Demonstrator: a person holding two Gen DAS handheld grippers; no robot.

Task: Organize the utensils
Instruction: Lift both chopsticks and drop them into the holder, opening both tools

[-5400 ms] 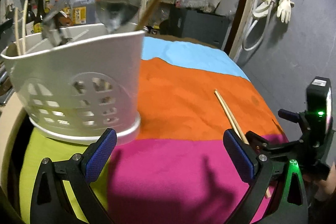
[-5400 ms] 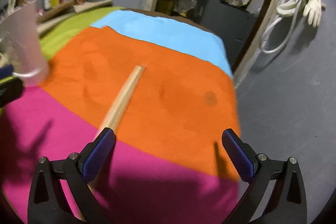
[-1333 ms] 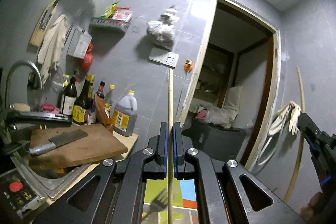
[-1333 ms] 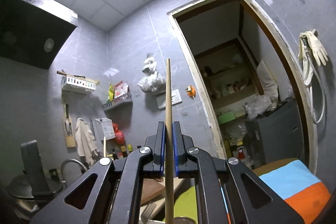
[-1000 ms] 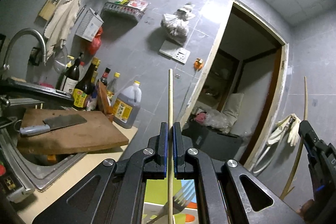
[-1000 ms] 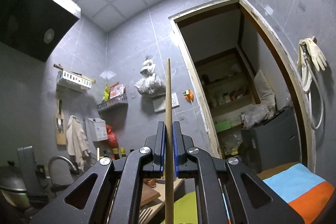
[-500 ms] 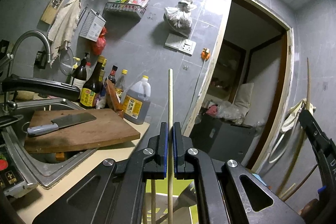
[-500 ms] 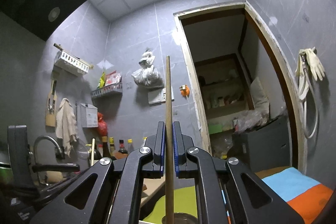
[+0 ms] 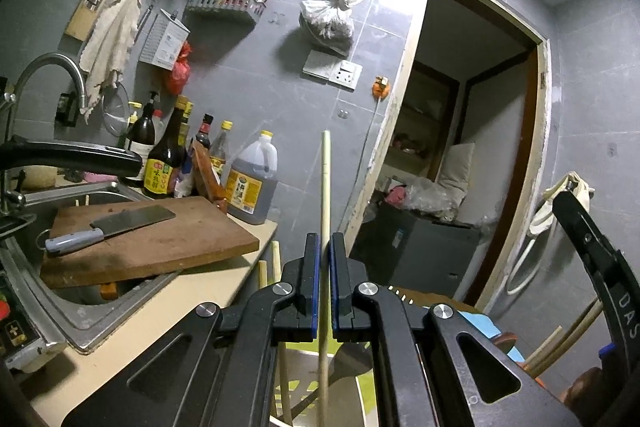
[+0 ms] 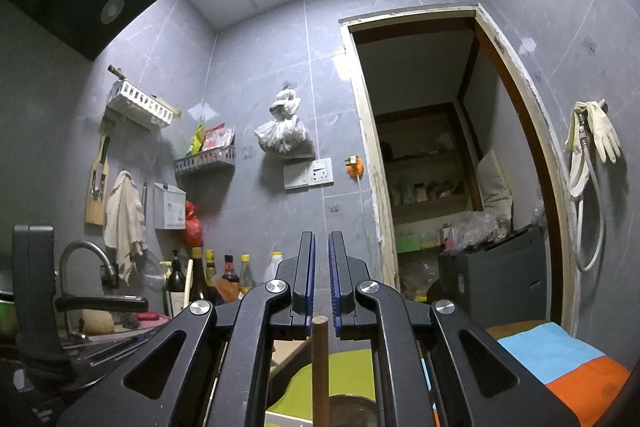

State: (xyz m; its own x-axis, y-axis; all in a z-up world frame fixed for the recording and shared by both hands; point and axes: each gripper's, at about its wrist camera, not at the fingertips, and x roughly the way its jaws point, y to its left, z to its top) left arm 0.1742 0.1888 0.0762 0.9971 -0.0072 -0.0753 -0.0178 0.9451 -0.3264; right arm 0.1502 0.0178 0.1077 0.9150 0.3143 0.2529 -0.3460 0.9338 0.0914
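A grey-tiled kitchen with a sink (image 9: 80, 291); right of the sink, the left gripper (image 9: 325, 283) pinches a pale chopstick (image 9: 325, 195) upright, apparently to drop it into a holder below, while the right gripper (image 10: 322, 291), nearly closed, has a brown stick (image 10: 320, 367) slipped low between its jaws

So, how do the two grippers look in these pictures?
Both are alike. The left gripper and the right gripper are black, with angular linkage arms that have triangular cut-outs and round silver bolts. The jaws carry flat blue pads on their inner faces. In the left view, white letters show on the other gripper's black side.
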